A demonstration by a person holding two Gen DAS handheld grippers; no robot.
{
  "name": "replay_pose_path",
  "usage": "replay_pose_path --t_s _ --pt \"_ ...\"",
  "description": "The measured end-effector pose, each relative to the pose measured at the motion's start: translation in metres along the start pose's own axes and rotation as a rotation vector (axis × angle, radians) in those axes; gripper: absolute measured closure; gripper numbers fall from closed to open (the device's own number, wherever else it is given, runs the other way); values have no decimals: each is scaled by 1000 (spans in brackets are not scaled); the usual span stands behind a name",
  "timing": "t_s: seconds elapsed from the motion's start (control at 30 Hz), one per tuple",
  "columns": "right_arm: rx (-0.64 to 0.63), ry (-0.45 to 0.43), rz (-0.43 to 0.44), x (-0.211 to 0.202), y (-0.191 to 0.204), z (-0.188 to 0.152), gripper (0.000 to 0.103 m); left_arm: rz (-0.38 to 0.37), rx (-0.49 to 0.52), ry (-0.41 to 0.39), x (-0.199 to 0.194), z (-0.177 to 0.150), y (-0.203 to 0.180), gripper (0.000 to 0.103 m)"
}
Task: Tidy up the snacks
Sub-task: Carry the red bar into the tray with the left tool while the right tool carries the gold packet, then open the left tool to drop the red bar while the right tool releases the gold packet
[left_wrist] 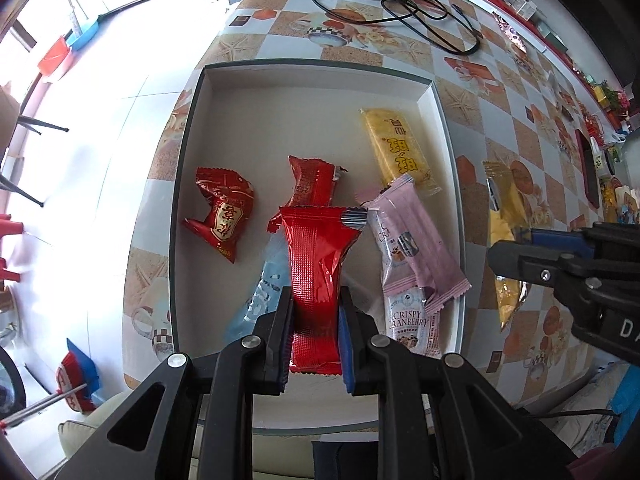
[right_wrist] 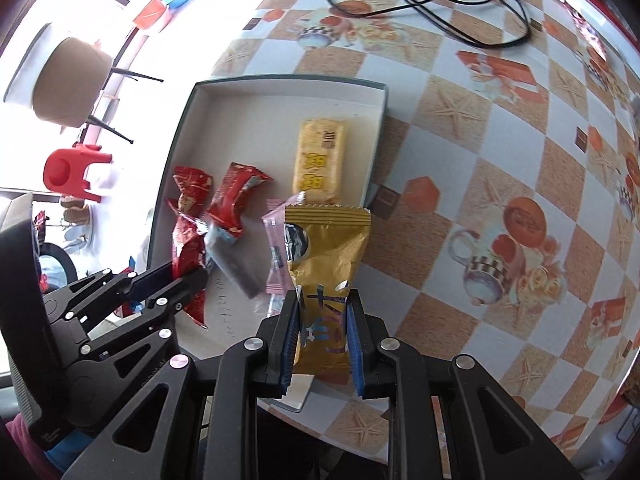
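The left gripper (left_wrist: pixel 316 312) has its 2 jaws clamped on a long red foil snack packet (left_wrist: pixel 316 256), which hangs above the shallow white cardboard tray (left_wrist: pixel 316 76) on the checkered starfish-print tablecloth (left_wrist: pixel 500 128). The right gripper (right_wrist: pixel 324 320) is closed tight on a gold foil snack packet (right_wrist: pixel 326 248), held over the tray's right edge. Lying inside the tray are a crumpled red wrapped candy (left_wrist: pixel 222 216), a second red wrapper (left_wrist: pixel 312 182), a yellow rectangular bar packet (left_wrist: pixel 396 148), a pink sachet (left_wrist: pixel 416 232) resting on a white "Crispy Cranberry" packet (left_wrist: pixel 412 320), and a pale blue packet (left_wrist: pixel 260 296) partly hidden behind the held red one. A tangled black cable (left_wrist: pixel 420 12) lies at the table's far end.
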State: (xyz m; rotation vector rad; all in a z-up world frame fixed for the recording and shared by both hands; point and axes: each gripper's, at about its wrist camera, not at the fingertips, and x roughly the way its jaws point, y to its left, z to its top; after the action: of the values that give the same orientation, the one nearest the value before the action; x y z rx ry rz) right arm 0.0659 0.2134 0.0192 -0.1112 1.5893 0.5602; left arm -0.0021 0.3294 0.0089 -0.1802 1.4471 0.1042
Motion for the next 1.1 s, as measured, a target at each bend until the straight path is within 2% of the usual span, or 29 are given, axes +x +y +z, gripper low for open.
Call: replay_pose_path --t_s 0.37,1.0,1.07,1.1 --pt "-60 32 8 15 31 4 79 -3 -14 26 8 -6 12 81" --pt "-60 78 -1 42 43 14 79 1 -8 71 24 -8 12 81" --pt "-58 89 4 47 45 17 79 -6 -4 70 25 -8 11 80" --pt "-57 94 5 49 45 18 79 -2 -4 64 25 -8 10 75"
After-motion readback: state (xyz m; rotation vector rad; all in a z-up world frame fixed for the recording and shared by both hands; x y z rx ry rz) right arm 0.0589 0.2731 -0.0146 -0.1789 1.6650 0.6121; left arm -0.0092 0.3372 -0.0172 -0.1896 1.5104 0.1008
